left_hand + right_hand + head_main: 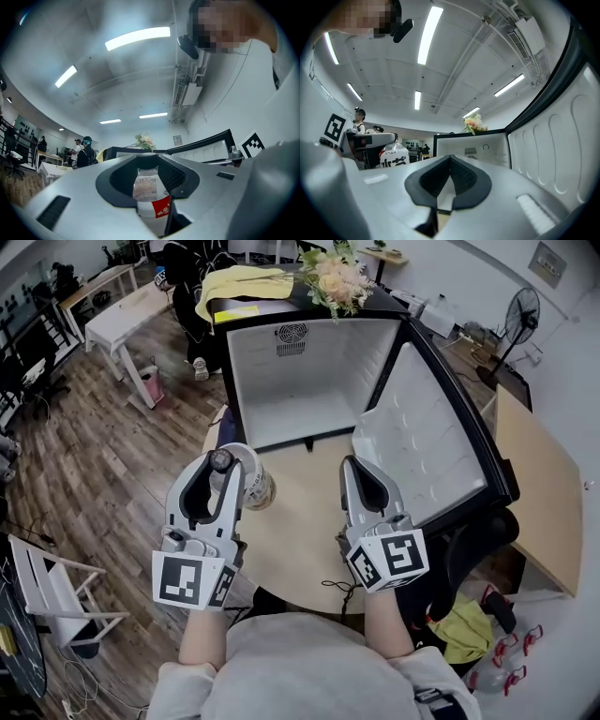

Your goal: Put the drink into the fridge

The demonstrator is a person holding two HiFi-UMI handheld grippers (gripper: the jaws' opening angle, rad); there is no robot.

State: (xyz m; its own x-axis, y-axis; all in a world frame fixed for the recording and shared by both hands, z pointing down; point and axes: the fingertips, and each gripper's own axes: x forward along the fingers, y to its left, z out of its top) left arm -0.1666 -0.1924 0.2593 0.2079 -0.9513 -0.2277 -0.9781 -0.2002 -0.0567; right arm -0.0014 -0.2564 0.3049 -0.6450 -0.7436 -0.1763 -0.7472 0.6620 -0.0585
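Note:
The drink, a clear plastic bottle (246, 480) with a red and white label, stands upright between the jaws of my left gripper (225, 463), which is shut on it above the round table. From the left gripper view, the bottle (150, 192) fills the gap at the left gripper (149, 164). My right gripper (354, 465) is beside it, shut and empty; its jaws meet in the right gripper view at the right gripper (450, 159). Just ahead, the black fridge (309, 381) stands open with a bare white inside, and its door (422, 442) swings out to the right.
Flowers (336, 277) and a yellow cloth (246, 282) lie on top of the fridge. The beige table (300, 531) spreads under both grippers. A white chair (47, 587) is at the lower left, a wooden board (534, 484) at the right.

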